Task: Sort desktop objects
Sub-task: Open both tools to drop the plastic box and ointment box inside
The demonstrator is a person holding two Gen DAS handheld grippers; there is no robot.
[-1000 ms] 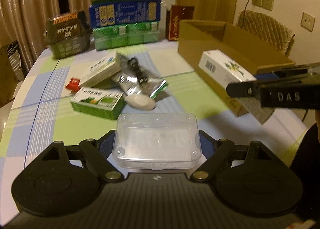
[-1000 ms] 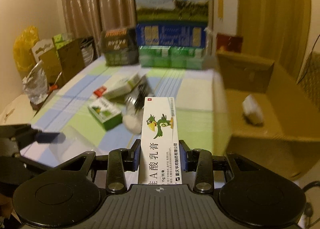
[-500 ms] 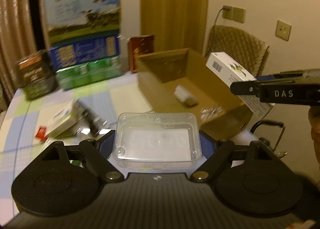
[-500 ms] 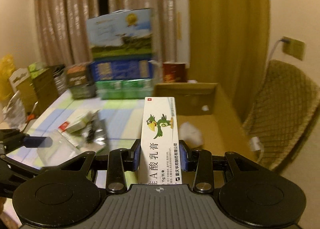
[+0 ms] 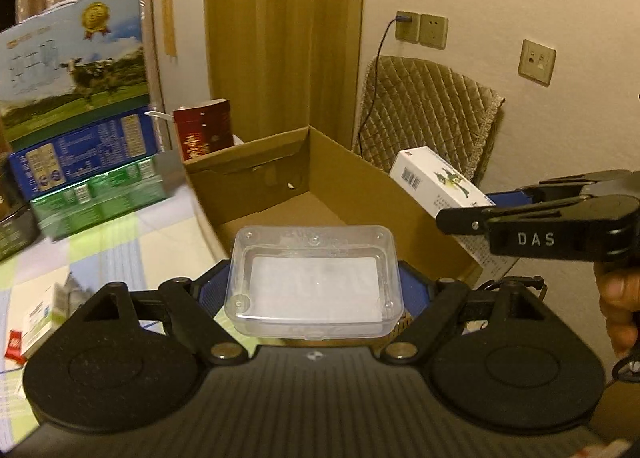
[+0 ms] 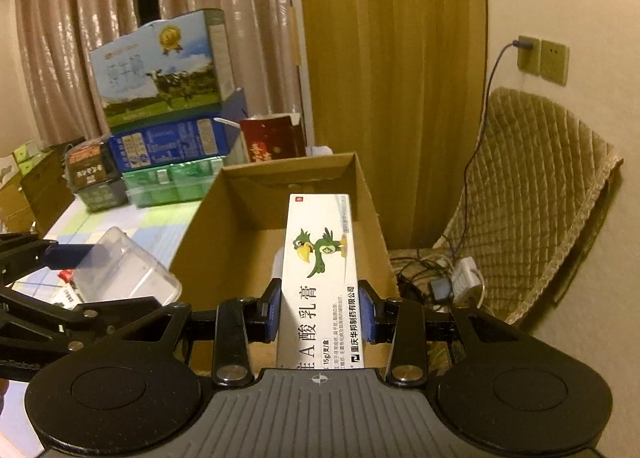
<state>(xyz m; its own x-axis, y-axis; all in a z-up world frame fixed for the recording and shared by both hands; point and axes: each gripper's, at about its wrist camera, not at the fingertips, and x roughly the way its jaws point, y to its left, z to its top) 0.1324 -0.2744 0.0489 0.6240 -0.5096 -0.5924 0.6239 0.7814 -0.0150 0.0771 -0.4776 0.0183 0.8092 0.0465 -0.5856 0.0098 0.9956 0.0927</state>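
Observation:
My left gripper [image 5: 314, 290] is shut on a clear plastic case [image 5: 314, 278], held flat over the near end of an open cardboard box [image 5: 280, 182]. My right gripper [image 6: 320, 312] is shut on a long white ointment carton with a green parrot [image 6: 320, 258], pointing into the same cardboard box [image 6: 224, 226]. In the left wrist view the ointment carton [image 5: 436, 184] and right gripper [image 5: 464, 214] hang by the box's right wall. In the right wrist view the clear case [image 6: 120, 270] and left gripper [image 6: 76, 252] sit at the left.
Stacked milk cartons [image 5: 76, 94], a red box [image 5: 204, 130] and a dark basket [image 6: 92, 174] line the table's far edge. Small packets [image 5: 36, 318] lie on the checked tablecloth [image 5: 112, 246]. A quilted chair [image 6: 532, 186] with cables stands right of the box.
Both grippers have swung right from the cluttered tabletop toward the cardboard box, each still holding its item. The box now fills the centre of both views.

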